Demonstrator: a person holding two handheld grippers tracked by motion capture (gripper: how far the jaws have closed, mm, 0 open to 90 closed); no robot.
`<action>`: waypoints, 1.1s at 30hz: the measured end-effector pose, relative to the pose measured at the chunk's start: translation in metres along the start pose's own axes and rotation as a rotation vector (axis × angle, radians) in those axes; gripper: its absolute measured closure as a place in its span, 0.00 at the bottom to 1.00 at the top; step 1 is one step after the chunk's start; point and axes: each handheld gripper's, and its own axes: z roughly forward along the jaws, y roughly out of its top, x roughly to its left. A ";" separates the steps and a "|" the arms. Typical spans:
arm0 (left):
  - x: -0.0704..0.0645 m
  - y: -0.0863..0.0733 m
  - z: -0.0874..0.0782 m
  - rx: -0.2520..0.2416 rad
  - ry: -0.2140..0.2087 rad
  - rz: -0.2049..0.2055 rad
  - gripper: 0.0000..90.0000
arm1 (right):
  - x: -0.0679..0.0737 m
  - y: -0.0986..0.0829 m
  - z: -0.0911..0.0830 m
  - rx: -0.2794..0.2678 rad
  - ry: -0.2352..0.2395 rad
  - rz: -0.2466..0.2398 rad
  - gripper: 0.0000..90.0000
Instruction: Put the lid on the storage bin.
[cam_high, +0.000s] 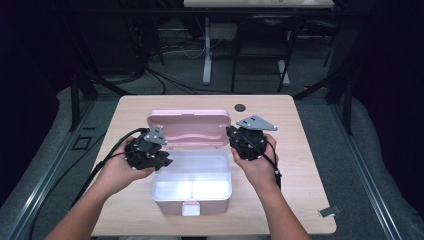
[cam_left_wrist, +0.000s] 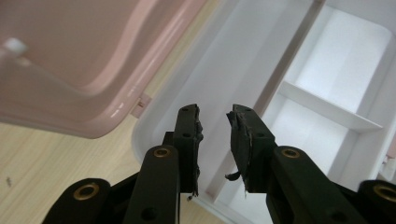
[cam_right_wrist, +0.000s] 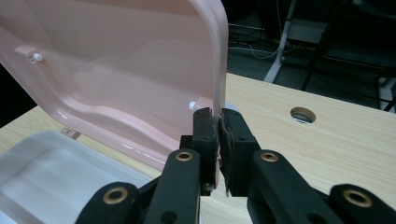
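- Right claw (cam_right_wrist: 217, 135) sits low in the right gripper view, its jaws pinched together on the lid's (cam_right_wrist: 121, 79) thin side edge; you're holding that pink lid upright.
- Left claw (cam_left_wrist: 214, 140) at the bottom of the left gripper view has its jaws apart, holding nothing, hanging over the box's (cam_left_wrist: 243, 60) white rim near the hinge corner.
- Box sits mid-table in the high view, centre of the frame, tray (cam_high: 192, 181) open toward you with a divider across the inside, latch at the lower edge.
- Expect it to be light, stiff plastic with a glossy, slick surface. An edge grip may slide, so squeeze gently and keep square to the rim.
- Lid probably flexes a little; hinges are likely the weak point, so swing along their arc, don't twist.
- Better holds: lid's side edge where you are, or the tray wall.
- Beyond, bare table (cam_high: 295, 125) with a cable hole (cam_high: 240, 107) in the upper centre.
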 end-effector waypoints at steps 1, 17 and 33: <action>0.001 0.000 -0.002 -0.009 0.006 -0.006 0.80 | 0.000 0.000 0.000 -0.002 0.003 0.001 0.95; 0.014 -0.015 -0.024 -0.196 0.142 -0.135 0.80 | 0.000 0.001 -0.001 -0.008 0.003 -0.001 0.95; 0.030 -0.028 -0.039 -0.368 0.272 -0.257 0.73 | 0.000 0.000 -0.001 -0.010 0.002 0.001 0.95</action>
